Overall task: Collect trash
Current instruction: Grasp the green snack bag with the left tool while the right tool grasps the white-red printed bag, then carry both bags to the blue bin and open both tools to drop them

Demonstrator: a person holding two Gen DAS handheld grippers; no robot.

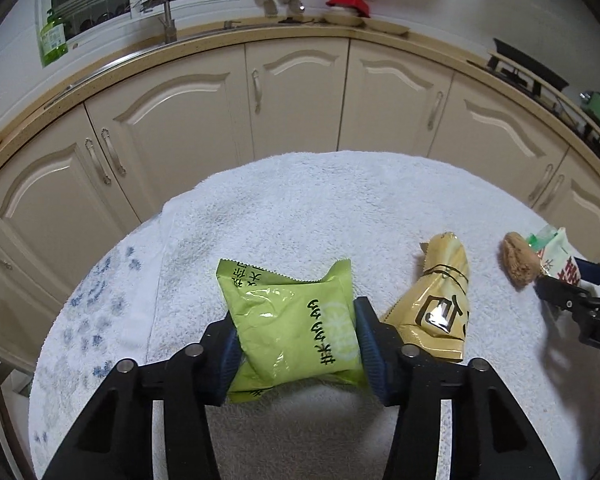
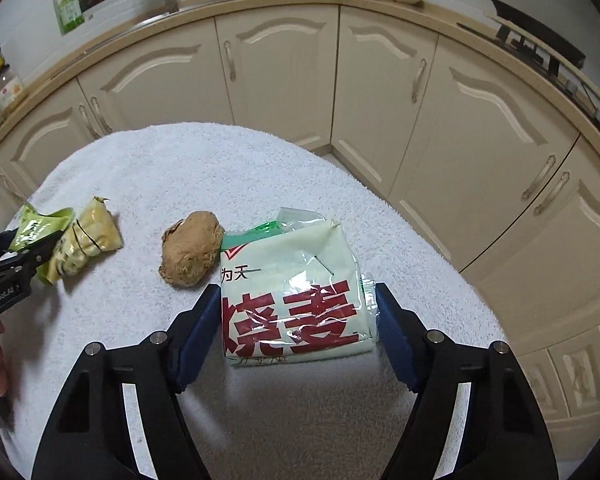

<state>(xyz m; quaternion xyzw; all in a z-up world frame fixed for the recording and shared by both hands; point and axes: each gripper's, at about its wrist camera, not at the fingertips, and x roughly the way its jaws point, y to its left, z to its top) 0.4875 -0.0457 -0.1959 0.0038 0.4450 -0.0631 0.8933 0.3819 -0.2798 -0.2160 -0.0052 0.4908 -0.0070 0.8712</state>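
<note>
On the towel-covered bench (image 1: 300, 208), the left claw (image 1: 296, 336) pinches the green packet (image 1: 296, 320) — both pads press its sides. At its 2 o'clock lies the yellow wrapper (image 1: 440, 300), then the brown lump (image 2: 192, 252). At the right, the right claw (image 2: 296, 328) straddles the white bag (image 2: 296, 292) — left pad touching, right pad just clear.

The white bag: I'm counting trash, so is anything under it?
The white bag lies flat on the towel; only towel shows around it. Whatever lies beneath is covered.
</note>
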